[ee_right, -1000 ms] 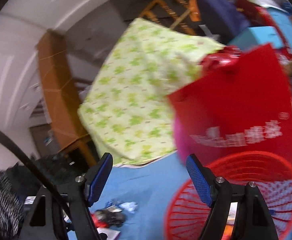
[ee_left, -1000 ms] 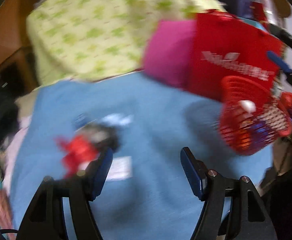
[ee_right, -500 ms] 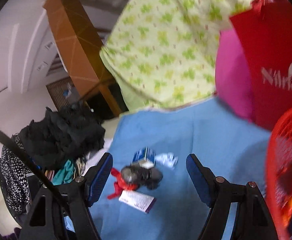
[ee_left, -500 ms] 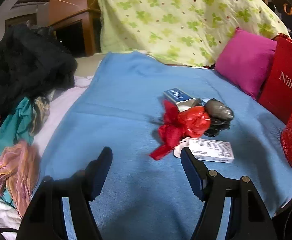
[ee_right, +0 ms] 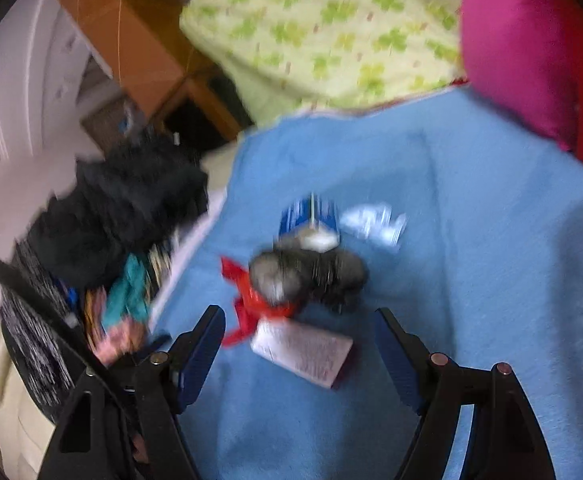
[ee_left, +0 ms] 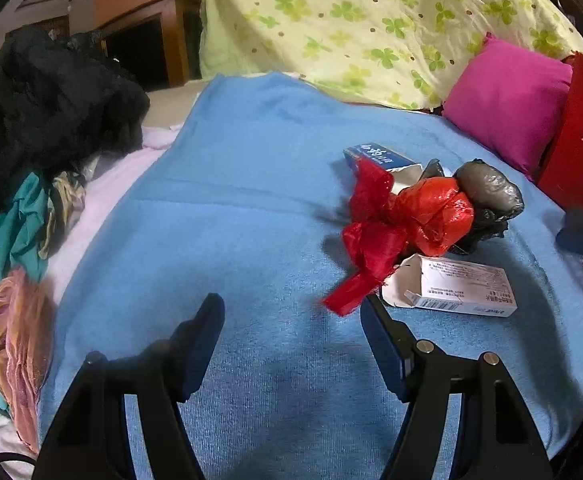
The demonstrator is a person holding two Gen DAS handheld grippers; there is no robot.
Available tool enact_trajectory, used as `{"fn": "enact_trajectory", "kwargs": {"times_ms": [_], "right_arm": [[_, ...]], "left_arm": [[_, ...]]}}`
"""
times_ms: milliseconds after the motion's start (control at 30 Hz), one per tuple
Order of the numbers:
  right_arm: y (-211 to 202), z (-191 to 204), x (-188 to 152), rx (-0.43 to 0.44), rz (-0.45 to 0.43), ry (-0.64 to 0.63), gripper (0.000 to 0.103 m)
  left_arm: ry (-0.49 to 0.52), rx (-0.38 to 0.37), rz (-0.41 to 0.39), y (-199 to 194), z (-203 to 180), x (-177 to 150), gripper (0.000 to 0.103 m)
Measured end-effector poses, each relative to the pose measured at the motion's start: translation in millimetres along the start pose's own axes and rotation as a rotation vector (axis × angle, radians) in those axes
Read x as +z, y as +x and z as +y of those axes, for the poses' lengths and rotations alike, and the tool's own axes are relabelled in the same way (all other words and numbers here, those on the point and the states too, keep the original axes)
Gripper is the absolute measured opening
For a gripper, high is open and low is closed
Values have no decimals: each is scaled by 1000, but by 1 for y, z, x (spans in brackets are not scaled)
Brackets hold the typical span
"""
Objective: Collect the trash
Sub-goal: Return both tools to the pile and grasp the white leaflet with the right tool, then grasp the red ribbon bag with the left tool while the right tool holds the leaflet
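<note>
Hovering spread and empty over the blue blanket (ee_left: 231, 208), the left gripper (ee_left: 291, 322) had the red bag (ee_left: 403, 224), grey bag (ee_left: 487, 188) and white carton (ee_left: 463, 286) at one o'clock, while the right gripper (ee_right: 299, 330), equally spread, faced them at twelve.

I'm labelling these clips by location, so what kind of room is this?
Most likely a bedroom: a bed under a blue blanket, a pink pillow, a clover-print quilt, and a heap of clothes alongside.
</note>
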State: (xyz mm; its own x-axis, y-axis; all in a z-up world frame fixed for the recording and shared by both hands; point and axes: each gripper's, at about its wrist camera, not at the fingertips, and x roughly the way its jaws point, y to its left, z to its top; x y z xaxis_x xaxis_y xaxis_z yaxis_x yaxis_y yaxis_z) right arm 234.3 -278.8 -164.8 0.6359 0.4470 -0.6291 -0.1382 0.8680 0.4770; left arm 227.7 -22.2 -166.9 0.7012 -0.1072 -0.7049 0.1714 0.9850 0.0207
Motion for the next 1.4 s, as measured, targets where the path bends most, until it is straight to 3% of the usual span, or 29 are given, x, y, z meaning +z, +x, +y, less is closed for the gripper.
{"fn": "enact_trajectory", "kwargs": {"times_ms": [333,500,733,867,933,1000,1200,1400], "right_arm": [[65,16,-6,-73,54,-163,79],[95,11,-4,-12,140,-131,79],[92,31,-21,22,230,-233,79],[92,45,-35,-14,239,-332,79],[96,50,-42,-57,238,-378,77],[99,52,-47,-112,224,-437,55],[89,48,-52,-172,187,-462,50],[65,17,-41,-221,168,-361,48]], "left_arm": [[-13,25,14,5,9,0,71],[-41,26,23,6,20,-1,71],[-77,31,19,6,30,0,71],[-43,50,9,4,23,0,71],[-26,54,6,4,20,-1,71],[-16,58,5,4,19,0,71],[-15,58,4,4,19,0,71],[10,60,-4,4,12,0,71]]}}
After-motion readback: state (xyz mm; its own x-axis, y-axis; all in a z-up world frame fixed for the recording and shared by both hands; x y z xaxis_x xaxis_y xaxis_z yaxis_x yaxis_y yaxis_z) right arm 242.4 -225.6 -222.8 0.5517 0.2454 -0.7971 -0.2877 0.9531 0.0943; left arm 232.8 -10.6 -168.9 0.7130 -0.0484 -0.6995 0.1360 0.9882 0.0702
